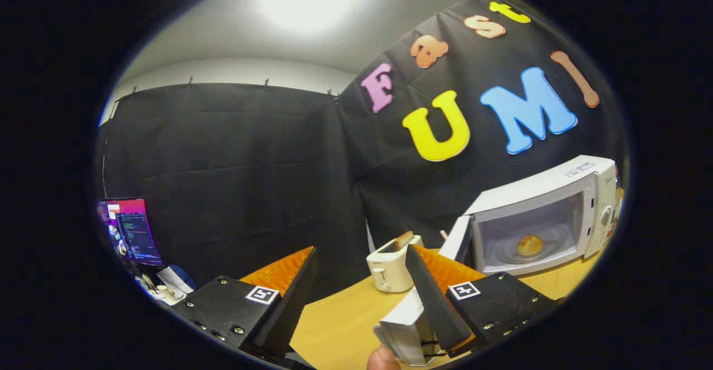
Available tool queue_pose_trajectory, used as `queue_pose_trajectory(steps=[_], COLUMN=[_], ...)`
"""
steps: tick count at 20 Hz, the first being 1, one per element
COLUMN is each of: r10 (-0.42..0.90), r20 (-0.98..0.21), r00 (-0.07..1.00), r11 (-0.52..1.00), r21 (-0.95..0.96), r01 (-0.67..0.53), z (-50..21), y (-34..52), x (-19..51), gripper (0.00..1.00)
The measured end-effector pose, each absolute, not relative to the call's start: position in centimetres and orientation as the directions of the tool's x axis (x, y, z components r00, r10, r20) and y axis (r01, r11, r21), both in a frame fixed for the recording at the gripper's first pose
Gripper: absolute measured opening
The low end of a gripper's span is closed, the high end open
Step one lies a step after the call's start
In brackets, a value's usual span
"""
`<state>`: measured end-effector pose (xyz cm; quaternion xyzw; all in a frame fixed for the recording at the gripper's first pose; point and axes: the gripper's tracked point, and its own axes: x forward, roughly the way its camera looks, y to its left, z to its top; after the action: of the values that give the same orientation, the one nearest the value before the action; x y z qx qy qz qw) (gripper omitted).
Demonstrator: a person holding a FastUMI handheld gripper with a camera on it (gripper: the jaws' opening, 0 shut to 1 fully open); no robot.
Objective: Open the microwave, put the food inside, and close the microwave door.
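Tongs [356, 297] at lower centre hang released, holding nothing. Right of frame, the bun [530, 244] sits inside the open microwave [557, 191]; its light, stiff door [454, 239] needs pushing at its free edge.

White microwave [548, 214] — golden-brown food [530, 244], cream toaster [390, 267], pale-wood table [340, 325].

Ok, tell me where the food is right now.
In the gripper view the food sits on the turntable inside the open microwave, beyond the open gripper and right of the toaster.
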<state>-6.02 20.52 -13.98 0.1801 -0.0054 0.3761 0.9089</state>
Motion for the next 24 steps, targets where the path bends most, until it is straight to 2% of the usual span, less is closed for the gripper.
queue_pose_trajectory(steps=[4,6,8,12,13,14,15,17,18,19,20,22,23,24], r10=[0.708,0.721,0.747,0.786,0.774,0.739,0.706,0.694,0.688,0.667,0.655,0.636,0.632,0.614], r20=[0.149,0.172,0.160,0.056,0.037,0.011,-0.020,-0.056,-0.082,-0.111,-0.121,-0.121,-0.127,-0.133], r00=[0.690,0.671,0.645,0.616,0.632,0.674,0.708,0.718,0.721,0.737,0.746,0.762,0.765,0.778], r11=[0.687,0.684,0.657,0.616,0.631,0.673,0.708,0.720,0.726,0.745,0.756,0.772,0.775,0.789], r21=[0.079,-0.025,-0.035,0.022,0.029,0.039,0.046,0.083,0.085,0.075,0.085,0.093,0.090,0.066], r01=[-0.722,-0.729,-0.753,-0.787,-0.775,-0.738,-0.705,-0.689,-0.683,-0.663,-0.649,-0.629,-0.625,-0.611], z=[-16.8,-18.0,-20.1,-24.1,-24.8,-25.8,-26.8,-28.1,-28.8,-29.6,-30.1,-30.7,-30.8,-31.1], y=[24.3,26.2,28.2,30.5,30.2,29.6,28.9,28.6,28.4,27.3,26.6,25.2,24.4,23.7], x=[-8.4,-9.7,-10.4,-10.1,-9.6,-8.6,-7.8,-7.2,-7.0,-6.5,-6.0,-5.6,-6.0,-6.0], gripper=[0.95,0.90,0.90,0.84,0.74,0.68,0.45,0.27,0.27,0.23,0.09,0.08,0.01,0.01])
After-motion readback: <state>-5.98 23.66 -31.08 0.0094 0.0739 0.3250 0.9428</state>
